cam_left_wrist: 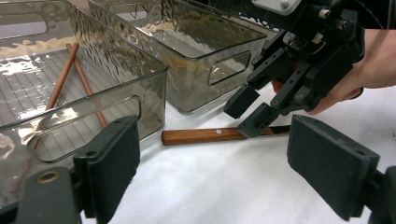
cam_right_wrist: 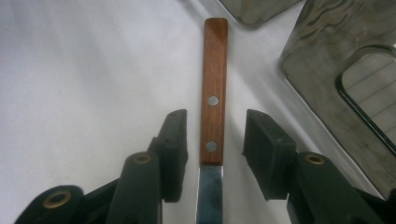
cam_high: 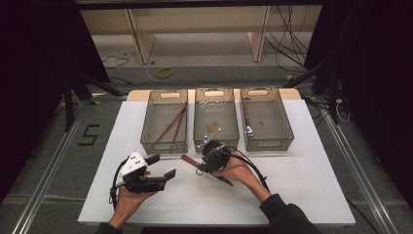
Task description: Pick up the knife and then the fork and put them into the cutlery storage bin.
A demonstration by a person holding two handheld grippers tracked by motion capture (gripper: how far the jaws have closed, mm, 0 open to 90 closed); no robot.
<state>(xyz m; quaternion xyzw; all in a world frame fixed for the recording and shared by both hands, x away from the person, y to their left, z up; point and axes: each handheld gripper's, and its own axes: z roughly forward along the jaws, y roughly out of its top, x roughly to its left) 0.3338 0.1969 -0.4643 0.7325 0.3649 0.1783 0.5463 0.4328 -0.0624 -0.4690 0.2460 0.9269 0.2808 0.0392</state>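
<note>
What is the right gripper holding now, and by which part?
Nothing yet. The right gripper straddles the knife where handle meets blade; its pads do not press it.

The knife (cam_right_wrist: 213,93) lay flat on the white table, just in front of the bins. Its handle was reddish-brown wood, straight and flat, with a squared end and two small metal rivets set along its middle. A narrow steel blade (cam_right_wrist: 208,196) ran on from the handle, dull grey with a faint sheen. In the left gripper view the knife (cam_left_wrist: 201,136) stretched level across the table, handle end toward the nearest bin. From above, the handle (cam_high: 188,159) pointed up and left.
</note>
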